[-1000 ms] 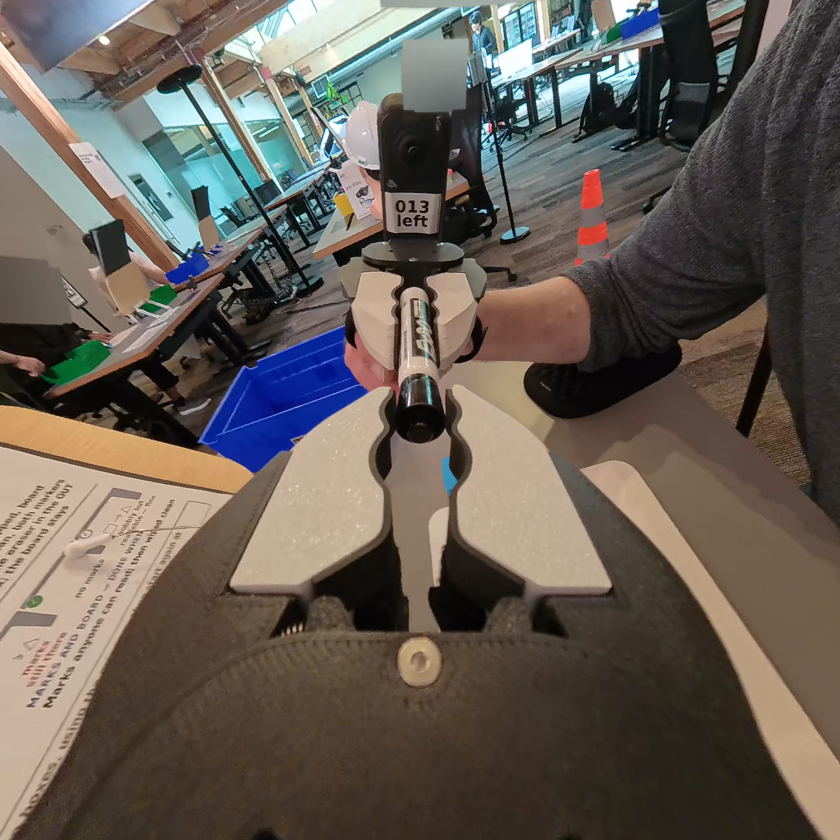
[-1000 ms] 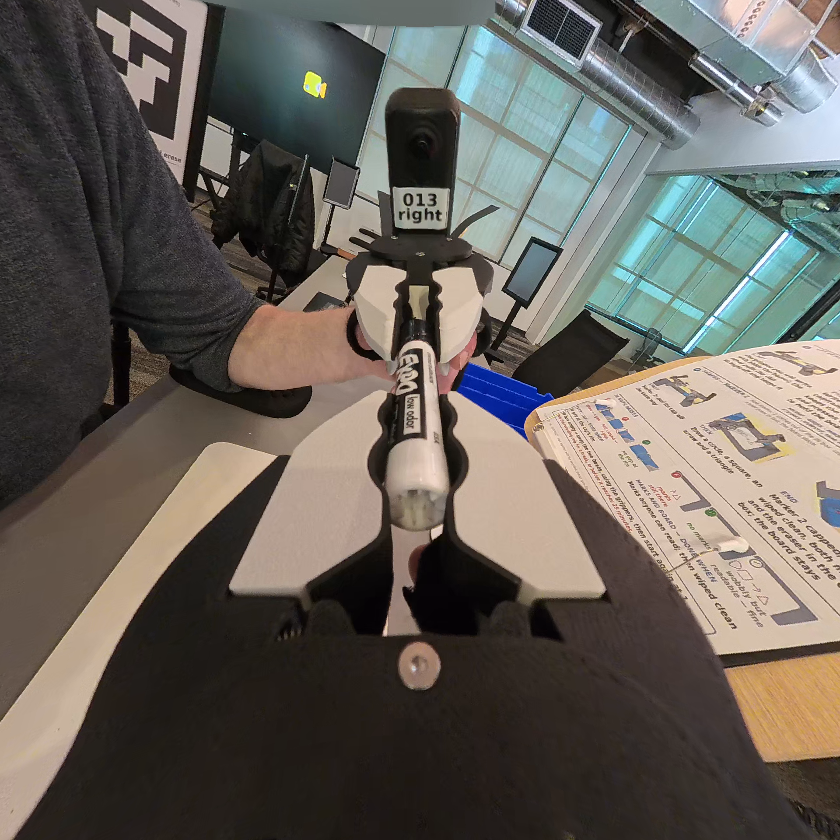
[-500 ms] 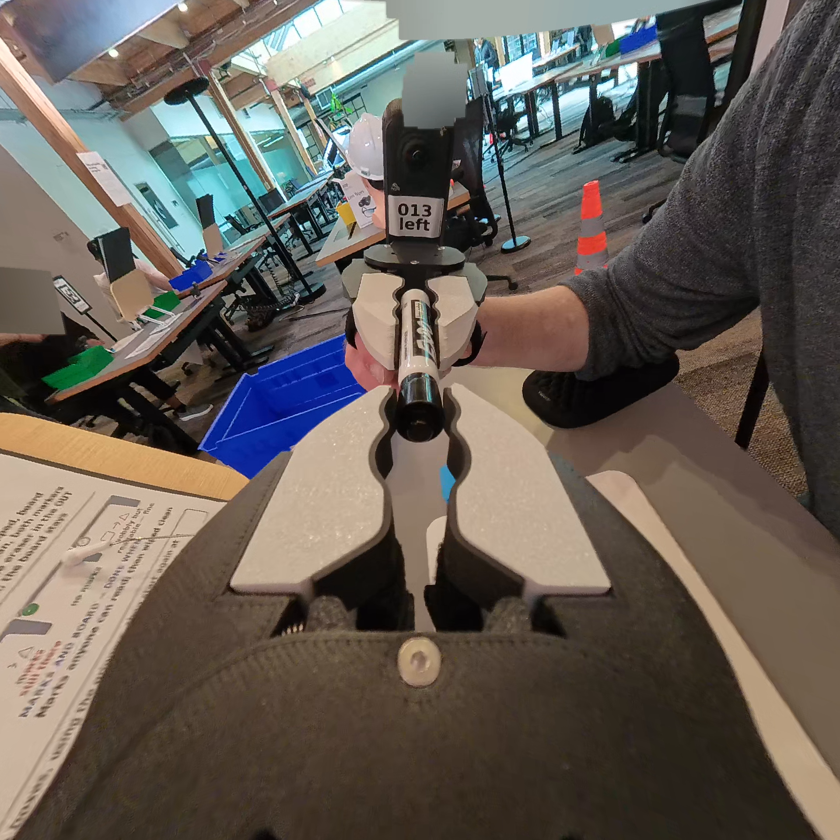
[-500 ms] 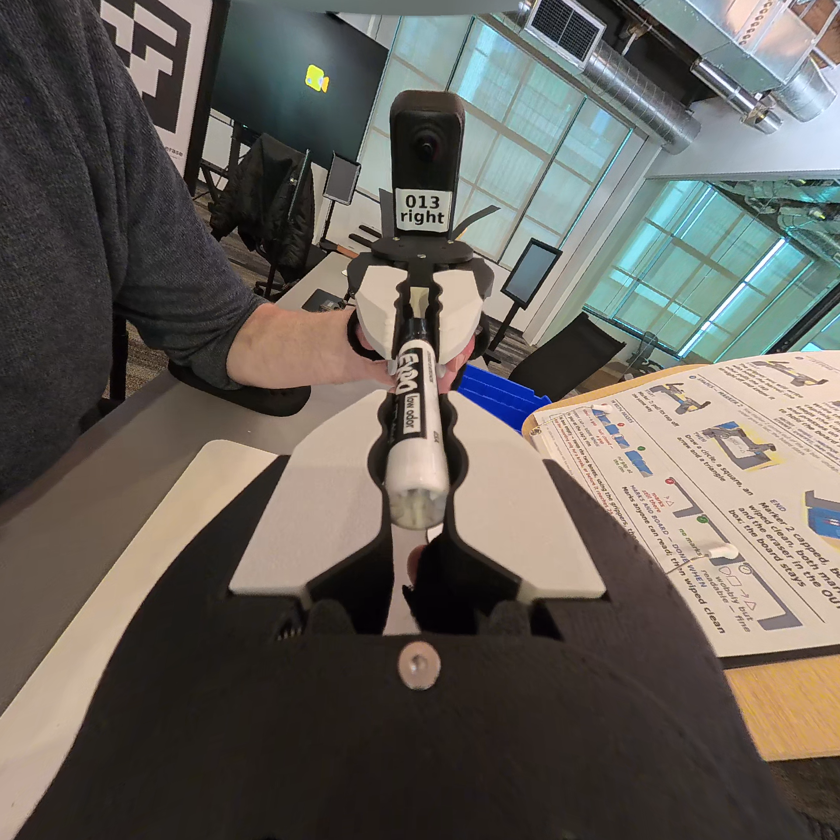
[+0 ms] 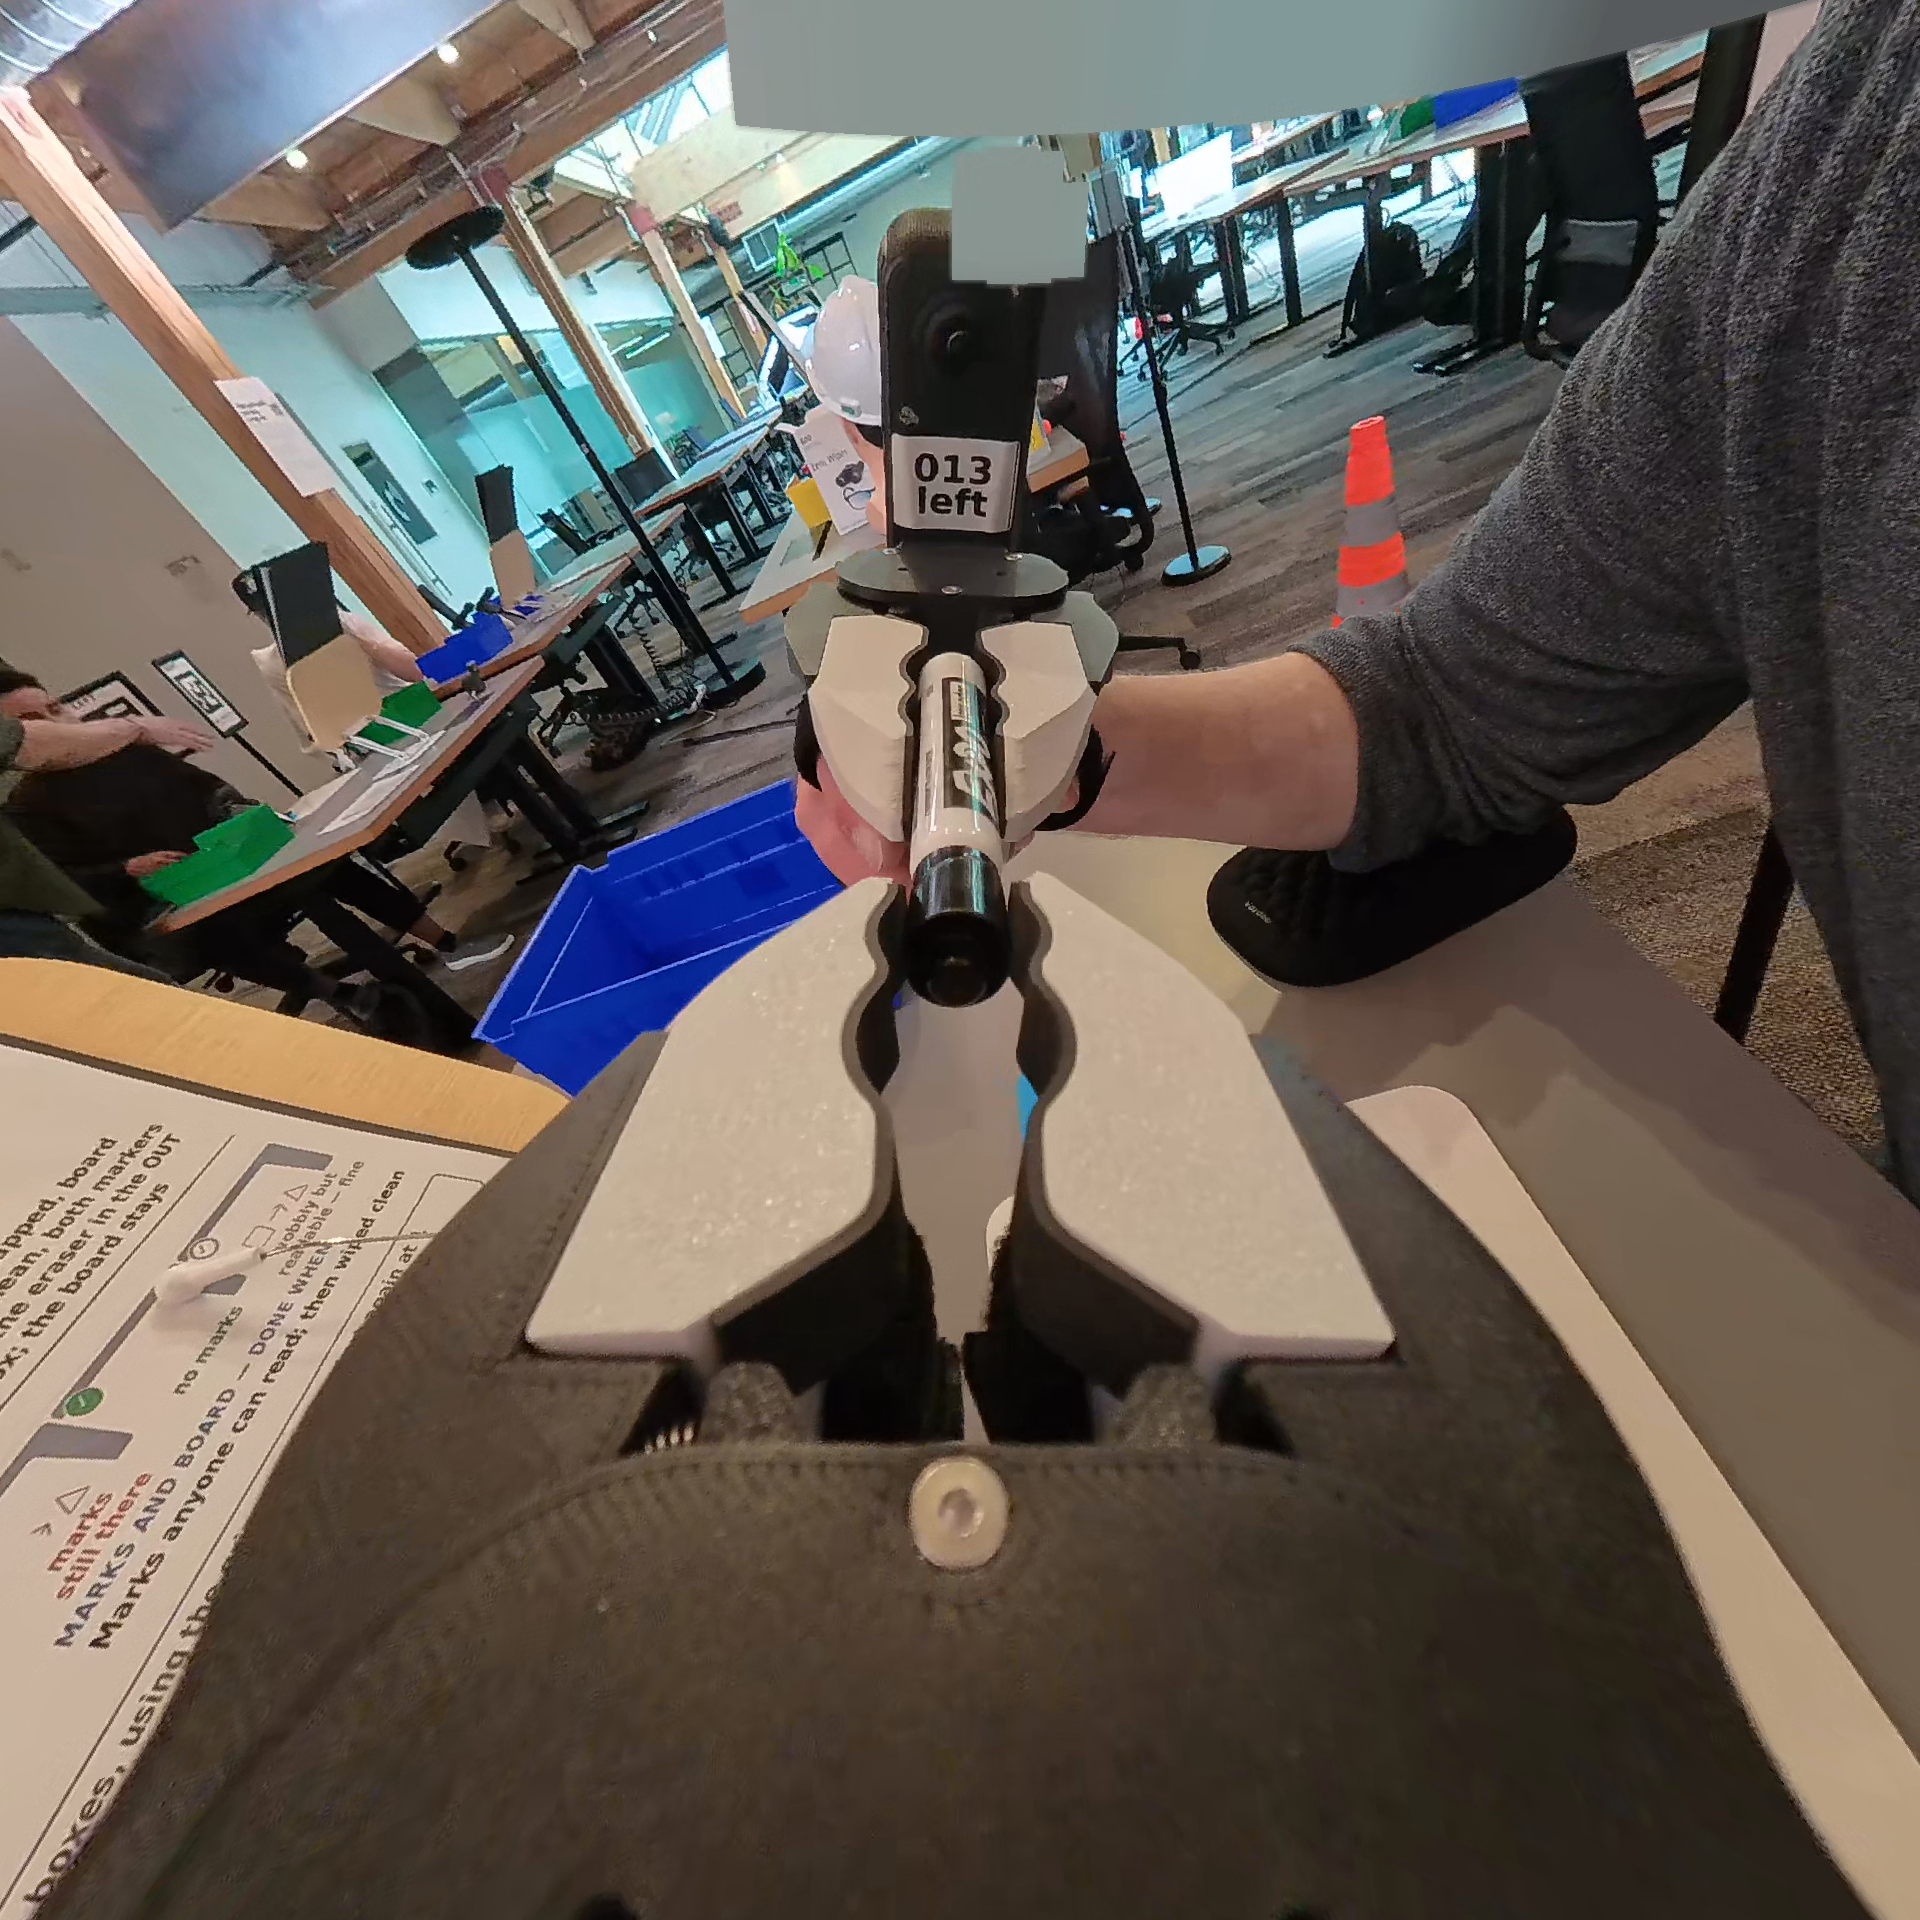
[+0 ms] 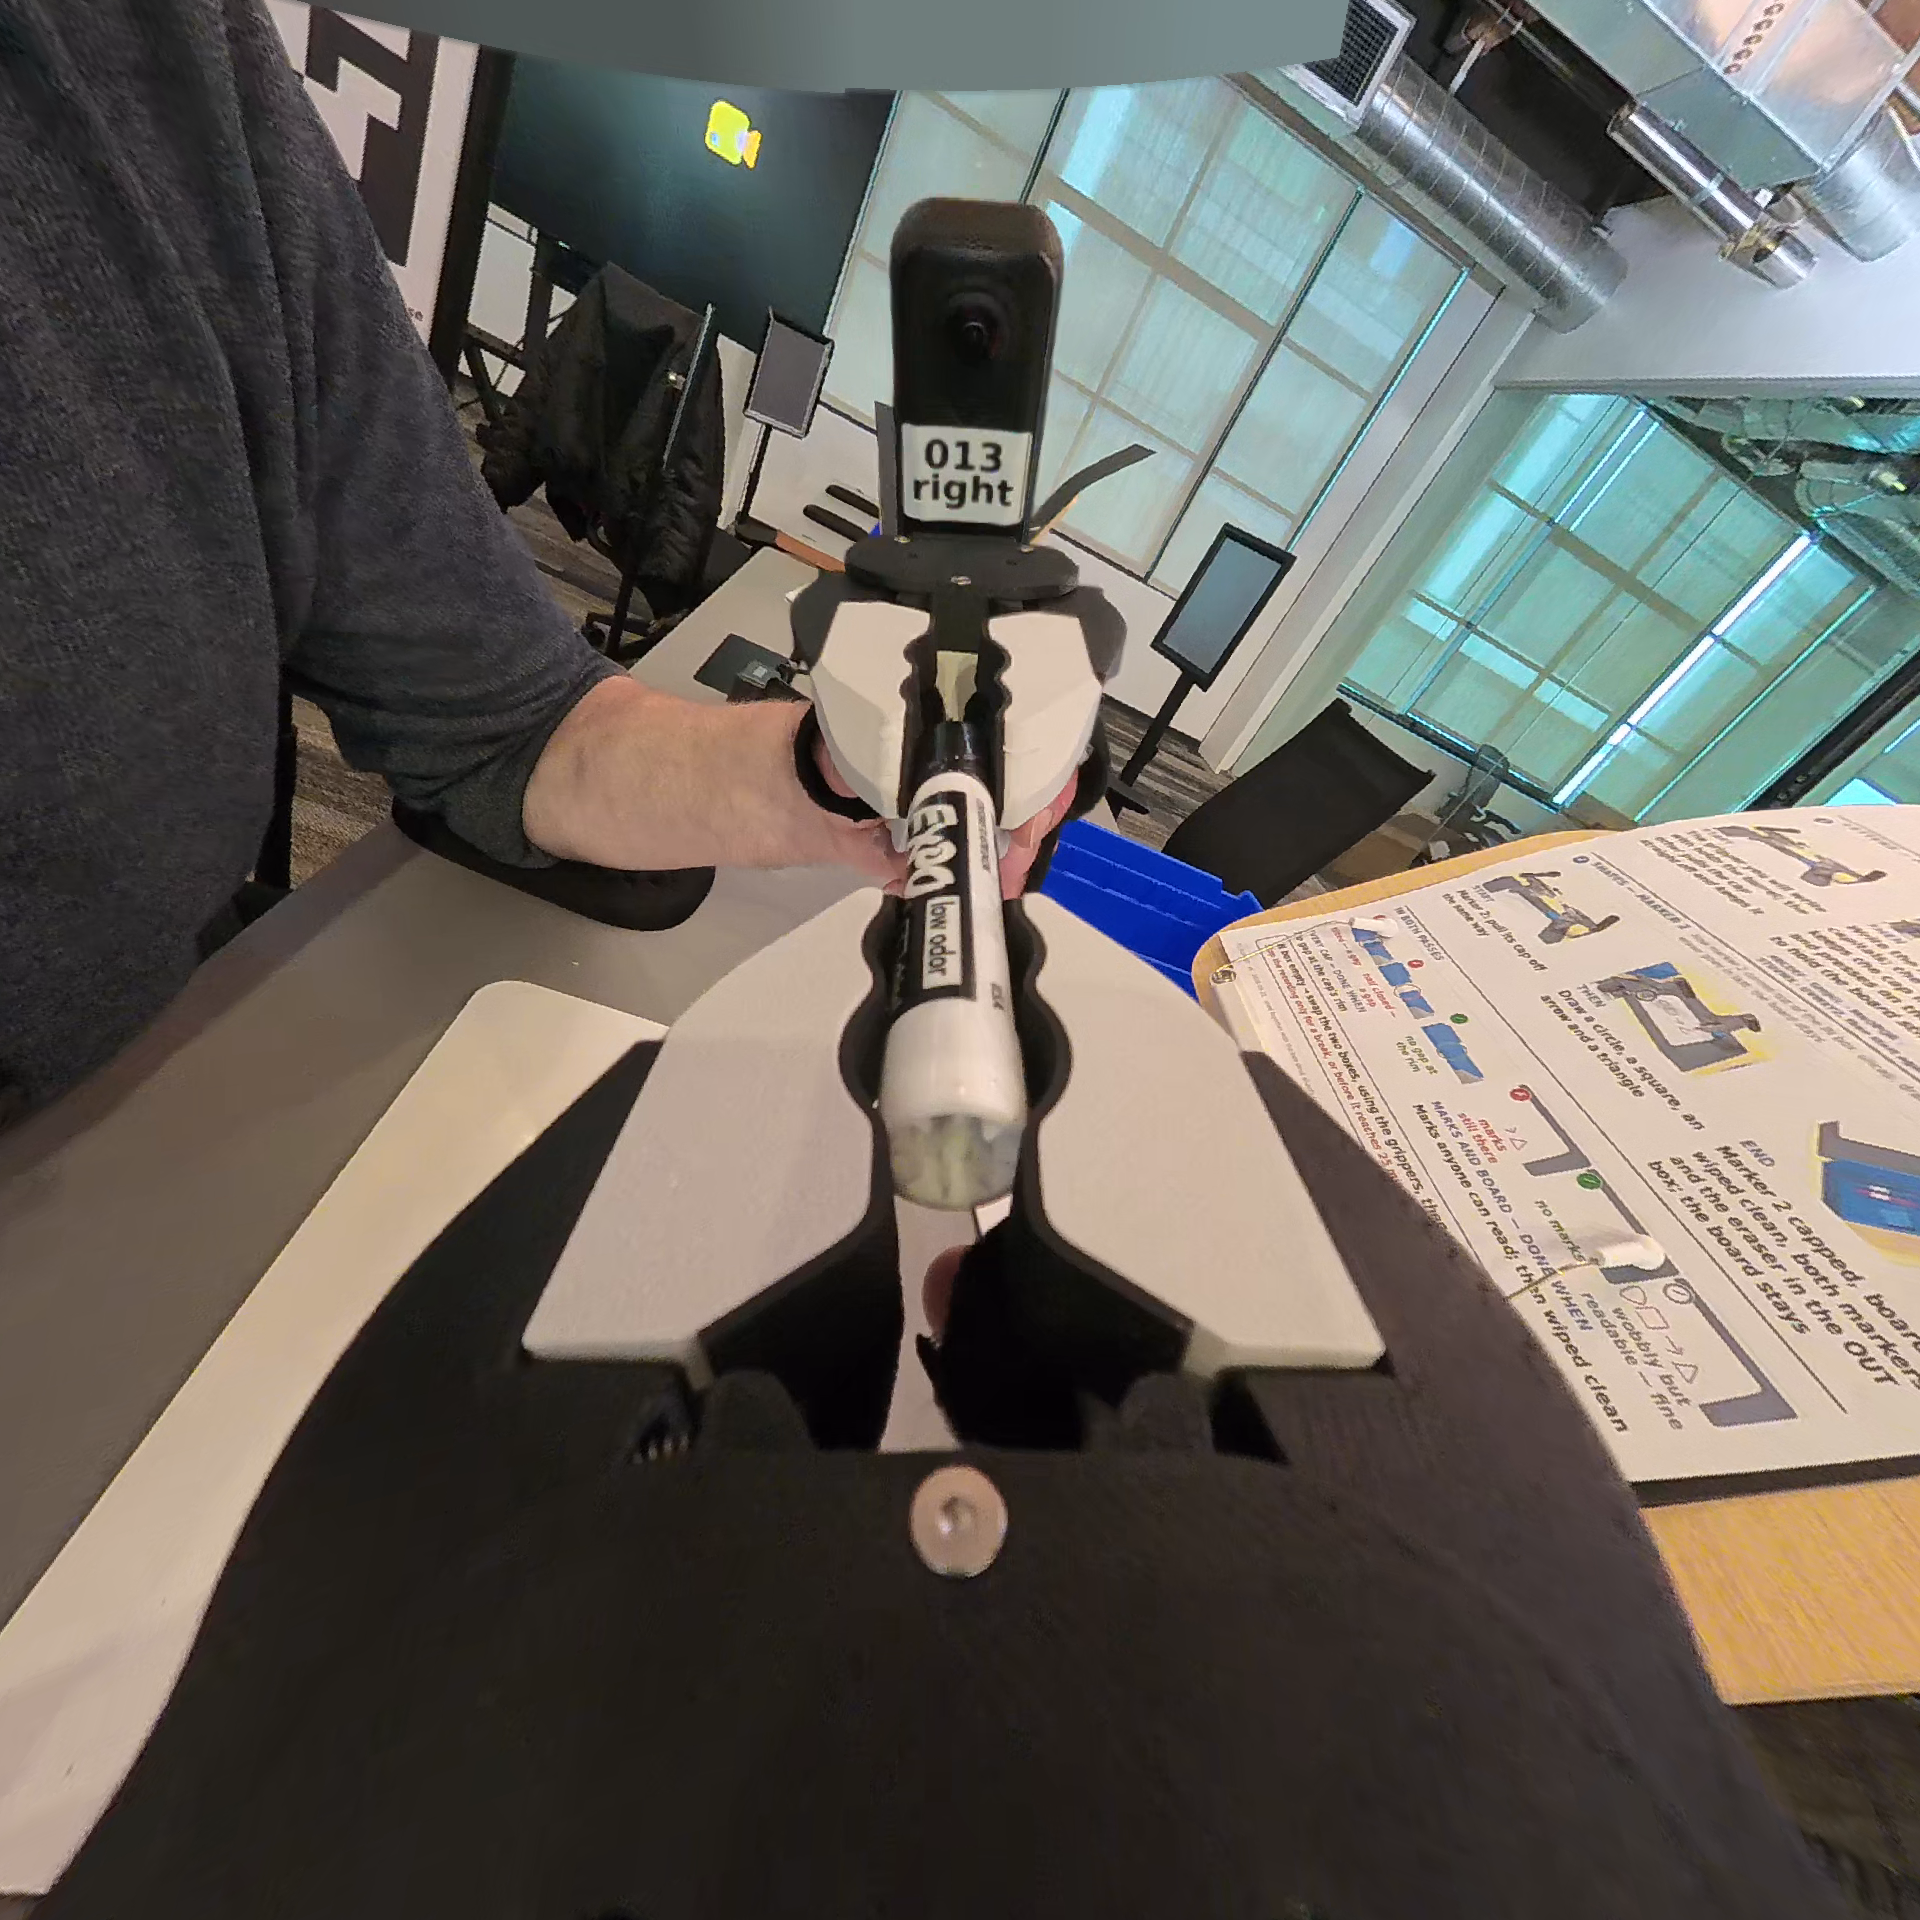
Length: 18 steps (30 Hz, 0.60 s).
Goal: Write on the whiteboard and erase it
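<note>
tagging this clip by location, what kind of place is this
Most likely an open-plan office or lab workspace: rows of desks on a carpeted floor, exposed ceiling ducts beside tall windows, plus an orange traffic cone and blue storage bin nearby.

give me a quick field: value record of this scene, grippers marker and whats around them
left gripper: shut on the black cap of the marker
right gripper: shut on the white barrel of the black-capped dry-erase marker
marker pose: bridging the two facing grippers, cap on
whiteboard: white rounded-corner board on the grey table, no marks visible
instruction sheet: printed white page on a wooden board, to the right in the right wrist view
blue plastic bin: beyond the table edge
orange traffic cone: on the floor behind
</note>
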Each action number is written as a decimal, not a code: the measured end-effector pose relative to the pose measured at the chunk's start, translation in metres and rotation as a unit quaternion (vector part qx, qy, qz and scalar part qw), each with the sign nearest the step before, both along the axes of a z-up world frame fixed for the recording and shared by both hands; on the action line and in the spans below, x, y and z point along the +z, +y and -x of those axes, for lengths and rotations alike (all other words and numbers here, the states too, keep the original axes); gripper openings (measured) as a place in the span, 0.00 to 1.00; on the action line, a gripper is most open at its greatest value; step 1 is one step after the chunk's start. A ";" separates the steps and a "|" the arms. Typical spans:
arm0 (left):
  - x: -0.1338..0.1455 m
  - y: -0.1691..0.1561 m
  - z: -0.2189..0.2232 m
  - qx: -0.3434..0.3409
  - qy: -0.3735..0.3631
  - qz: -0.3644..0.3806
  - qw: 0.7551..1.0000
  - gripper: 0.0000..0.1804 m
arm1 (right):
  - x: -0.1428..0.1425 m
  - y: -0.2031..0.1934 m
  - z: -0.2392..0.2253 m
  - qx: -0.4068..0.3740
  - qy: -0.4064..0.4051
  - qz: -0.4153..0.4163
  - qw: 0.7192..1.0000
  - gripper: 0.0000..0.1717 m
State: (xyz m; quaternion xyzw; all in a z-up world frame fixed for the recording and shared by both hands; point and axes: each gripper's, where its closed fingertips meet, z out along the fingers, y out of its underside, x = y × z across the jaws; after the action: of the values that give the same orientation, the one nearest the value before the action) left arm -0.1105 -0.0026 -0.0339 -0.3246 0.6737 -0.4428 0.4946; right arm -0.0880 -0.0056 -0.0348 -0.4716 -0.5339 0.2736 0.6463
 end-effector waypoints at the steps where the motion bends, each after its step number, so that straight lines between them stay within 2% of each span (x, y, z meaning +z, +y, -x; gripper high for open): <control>1: 0.001 0.000 0.000 0.000 -0.003 0.000 1.000 0.11 | 0.000 0.000 0.000 0.000 0.001 0.001 1.000 0.13; 18: 0.006 -0.007 -0.002 0.021 -0.012 -0.008 1.000 0.11 | 0.002 -0.006 -0.003 0.017 -0.001 0.012 1.000 0.12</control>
State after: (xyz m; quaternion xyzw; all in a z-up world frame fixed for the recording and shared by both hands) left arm -0.1086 -0.0099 -0.0283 -0.3294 0.6645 -0.4306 0.5142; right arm -0.0846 -0.0114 -0.0330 -0.4707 -0.5389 0.2903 0.6354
